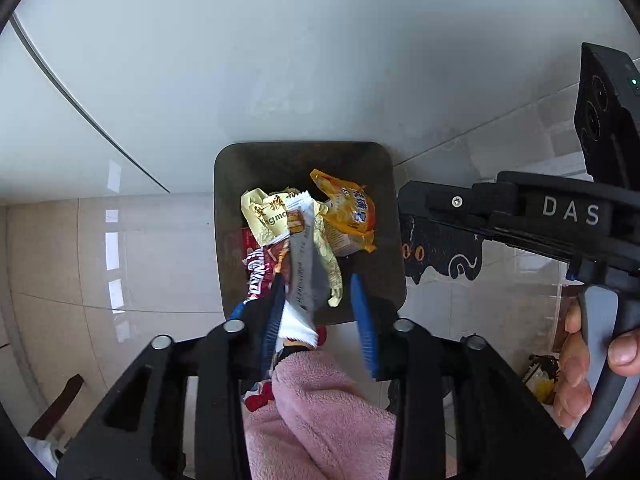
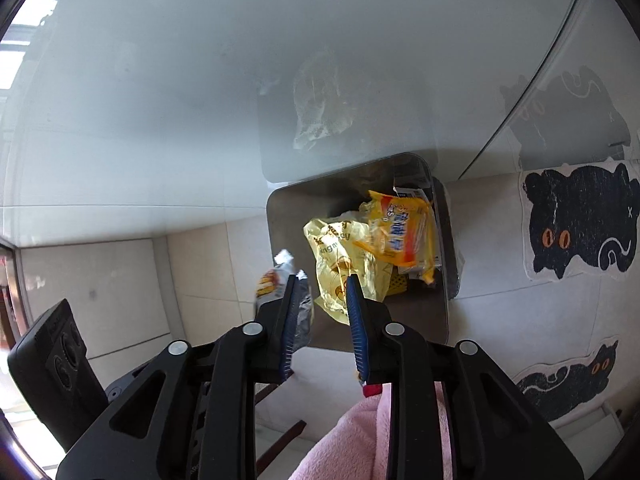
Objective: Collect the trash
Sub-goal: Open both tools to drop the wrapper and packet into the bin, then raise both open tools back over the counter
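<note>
A dark square trash bin (image 1: 384, 184) stands on the pale tiled floor (image 1: 152, 264) against a white wall, with a black cat-shaped mat (image 2: 580, 224) beside it. Inside lie a pale yellow crumpled bag (image 1: 272, 216) and an orange snack packet (image 1: 352, 212). The left gripper (image 1: 318, 300) hangs over the bin's near edge, its jaws apart; a silver wrapper (image 1: 304, 276) lies between them, resting against the left blue pad, seemingly no longer pinched. The right gripper (image 2: 322, 300) also stands with jaws parted above the bin, the yellow bag just beyond its right fingertip.
</note>
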Available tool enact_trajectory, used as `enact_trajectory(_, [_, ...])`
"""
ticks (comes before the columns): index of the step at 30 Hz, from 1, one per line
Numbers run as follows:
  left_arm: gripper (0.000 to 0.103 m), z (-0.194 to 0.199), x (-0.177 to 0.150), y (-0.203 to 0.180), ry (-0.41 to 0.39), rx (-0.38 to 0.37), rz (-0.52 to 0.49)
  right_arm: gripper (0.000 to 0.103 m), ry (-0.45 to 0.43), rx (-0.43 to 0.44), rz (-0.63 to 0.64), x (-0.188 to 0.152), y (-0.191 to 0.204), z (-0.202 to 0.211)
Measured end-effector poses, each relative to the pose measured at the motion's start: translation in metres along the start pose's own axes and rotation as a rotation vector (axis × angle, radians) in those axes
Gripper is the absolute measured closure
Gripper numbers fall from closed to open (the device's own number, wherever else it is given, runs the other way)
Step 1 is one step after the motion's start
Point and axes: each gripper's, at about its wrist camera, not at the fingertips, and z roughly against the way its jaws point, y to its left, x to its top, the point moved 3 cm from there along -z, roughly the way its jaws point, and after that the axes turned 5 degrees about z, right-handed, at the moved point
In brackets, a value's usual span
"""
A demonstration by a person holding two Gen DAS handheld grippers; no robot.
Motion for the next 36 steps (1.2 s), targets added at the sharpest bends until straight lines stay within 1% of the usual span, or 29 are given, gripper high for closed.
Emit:
enact_trajectory(1, [0.056,0.003,0.0,-0.001,-0.003,0.003,-0.002,0.049,-0.009,0.002,-0.008,0.001,0.0,0.003])
enact_trajectory(2, [0.045,0.004,0.001,0.0,-0.005,0.004,-0.002,0.041,-0.018,-0.001,-0.013,0.001,0.0,0.007])
enact_trajectory(3, [0.04,0.009,0.001,-0.001,-0.012,0.002,-0.002,0.04,-0.025,-0.004,-0.016,0.001,0.0,0.013])
enact_trajectory(5, [0.035,0.017,0.0,0.0,-0.022,0.003,-0.006,0.037,-0.044,-0.012,-0.025,0.001,0.001,0.024])
enact_trajectory(6, [0.032,0.021,0.0,-0.002,-0.027,0.003,-0.006,0.028,-0.054,-0.014,-0.029,0.0,0.001,0.03])
enact_trajectory(7, [0.03,0.028,-0.001,-0.002,-0.032,0.003,-0.004,0.026,-0.062,-0.013,-0.031,-0.002,0.003,0.038])
enact_trajectory(9, [0.023,0.041,-0.002,-0.001,-0.043,0.0,-0.001,0.021,-0.077,-0.015,-0.027,-0.005,0.007,0.055])
enact_trajectory(12, [0.015,0.073,-0.007,-0.002,-0.077,0.002,-0.007,0.009,-0.124,-0.016,-0.013,-0.013,0.018,0.091])
enact_trajectory(14, [0.013,0.103,-0.011,-0.004,-0.119,0.009,-0.013,0.007,-0.162,-0.021,0.012,-0.018,0.032,0.121])
enact_trajectory(15, [0.012,0.119,-0.012,-0.006,-0.144,0.013,-0.016,0.004,-0.182,-0.018,0.026,-0.021,0.037,0.135])
enact_trajectory(18, [0.01,0.17,-0.014,-0.008,-0.225,0.013,-0.012,0.003,-0.25,-0.012,0.076,-0.03,0.061,0.181])
enact_trajectory(21, [0.008,0.226,-0.01,-0.014,-0.327,-0.006,-0.01,0.003,-0.329,-0.005,0.12,-0.036,0.084,0.226])
enact_trajectory(26, [0.008,0.304,0.008,-0.035,-0.481,-0.003,-0.066,0.003,-0.466,0.037,0.152,-0.038,0.115,0.293])
enact_trajectory(28, [0.008,0.33,0.019,-0.04,-0.53,-0.008,-0.071,0.003,-0.516,0.036,0.187,-0.03,0.126,0.317])
enact_trajectory(30, [0.008,0.349,0.032,-0.043,-0.574,-0.017,-0.073,0.003,-0.558,0.017,0.225,-0.017,0.138,0.336])
enact_trajectory(32, [0.008,0.366,0.048,-0.046,-0.601,-0.011,-0.077,0.003,-0.592,-0.002,0.252,-0.003,0.147,0.35])
enact_trajectory(34, [0.008,0.378,0.063,-0.048,-0.616,-0.005,-0.073,0.003,-0.608,0.0,0.258,0.012,0.155,0.358])
enact_trajectory(36, [0.008,0.383,0.083,-0.048,-0.621,-0.007,-0.064,0.003,-0.605,-0.001,0.263,0.033,0.161,0.36])
